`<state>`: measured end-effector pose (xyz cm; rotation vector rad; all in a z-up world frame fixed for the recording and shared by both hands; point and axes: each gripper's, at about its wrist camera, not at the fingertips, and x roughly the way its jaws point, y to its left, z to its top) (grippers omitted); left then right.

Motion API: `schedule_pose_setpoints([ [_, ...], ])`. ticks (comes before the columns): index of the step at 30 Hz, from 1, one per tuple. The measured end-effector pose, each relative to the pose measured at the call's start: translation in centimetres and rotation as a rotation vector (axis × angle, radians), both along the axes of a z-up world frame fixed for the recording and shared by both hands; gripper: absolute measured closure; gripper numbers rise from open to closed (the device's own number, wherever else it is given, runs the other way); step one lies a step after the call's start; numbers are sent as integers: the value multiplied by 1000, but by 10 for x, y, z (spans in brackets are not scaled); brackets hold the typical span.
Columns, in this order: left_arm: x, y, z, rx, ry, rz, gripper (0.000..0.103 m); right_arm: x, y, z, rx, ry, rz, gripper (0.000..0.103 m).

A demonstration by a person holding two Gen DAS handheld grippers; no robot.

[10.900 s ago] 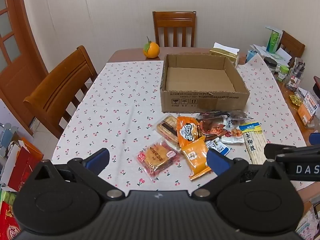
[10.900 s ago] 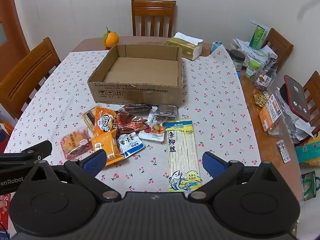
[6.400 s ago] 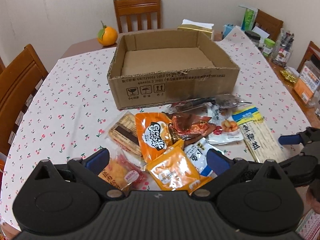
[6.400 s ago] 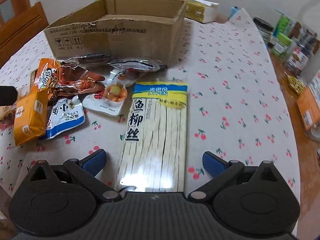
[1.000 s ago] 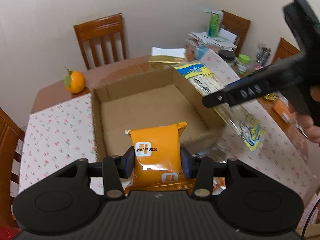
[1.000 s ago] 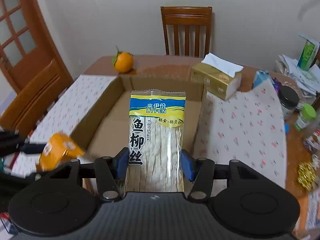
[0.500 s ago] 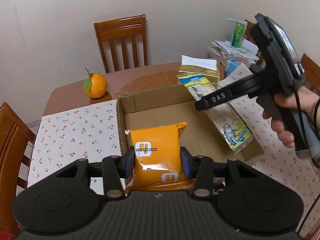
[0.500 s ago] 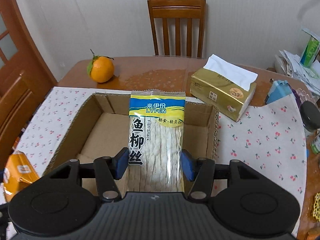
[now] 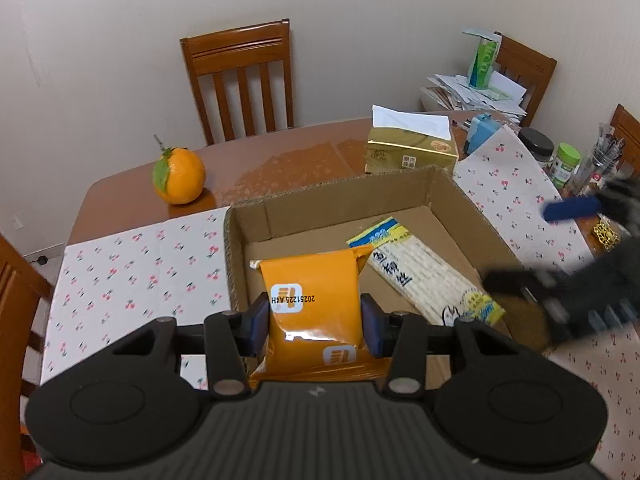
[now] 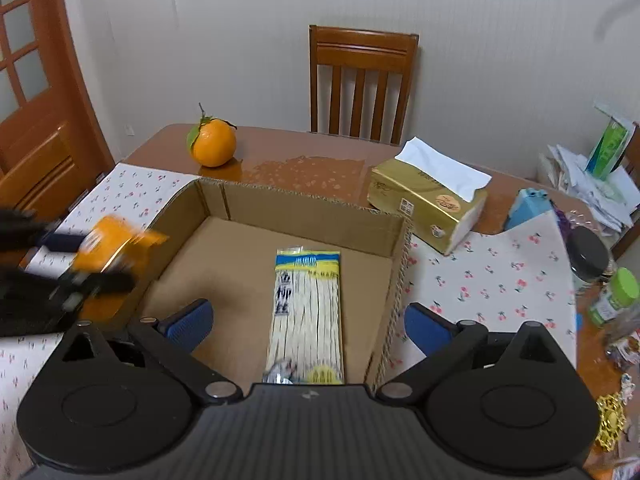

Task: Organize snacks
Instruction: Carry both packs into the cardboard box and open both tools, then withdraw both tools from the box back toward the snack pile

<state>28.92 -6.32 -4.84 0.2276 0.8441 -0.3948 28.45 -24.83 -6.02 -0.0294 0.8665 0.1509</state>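
My left gripper [image 9: 314, 322] is shut on an orange snack packet [image 9: 316, 304] and holds it above the near left part of the open cardboard box [image 9: 248, 224]. The long fish-strip packet [image 9: 424, 276] lies flat on the box floor; it also shows in the right wrist view [image 10: 306, 312]. My right gripper [image 10: 308, 320] is open and empty above the box's [image 10: 304, 204] near side, over that packet. In the right wrist view the left gripper with the orange packet [image 10: 108, 244] is blurred at the left.
An orange fruit [image 9: 178, 176] and a gold tissue box [image 9: 410, 152] sit on the wooden table behind the box. Jars [image 9: 564, 164], a blue item and papers crowd the right side. Chairs stand at the far side [image 9: 240, 80] and left.
My right gripper has opened and let the fish-strip packet drop into the box, then drawn back to the right. My left gripper has carried the orange packet further over the box.
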Motion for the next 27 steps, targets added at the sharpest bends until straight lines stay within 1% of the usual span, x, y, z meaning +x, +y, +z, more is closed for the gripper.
schedule_pose_setpoints([
  [7,31,-15,-11,-4,-3,2,58,-43,0,2,-59,-23,-38,0],
  [13,48,-26,-22,17,-2,7,57,-70,-3,-2,-78,-8,-76,0],
  [14,51,-27,-23,15,1,11,52,-74,-3,-4,-75,-3,-79,0],
  [15,53,-27,-23,14,-1,14,38,-78,-3,-5,-75,1,-81,0],
  [16,53,-28,-22,15,-10,16,31,-81,-3,-6,-79,1,-86,0],
  [17,51,-28,-21,19,-24,21,19,-85,-3,-7,-83,2,-88,0],
  [19,44,-27,-15,18,-56,23,17,-92,-3,-9,-85,7,-87,0],
  [23,28,-22,-2,9,-78,15,16,-104,-3,-10,-112,7,-94,0],
  [27,4,-13,9,14,-123,26,12,-114,-4,-9,-112,1,-101,0],
])
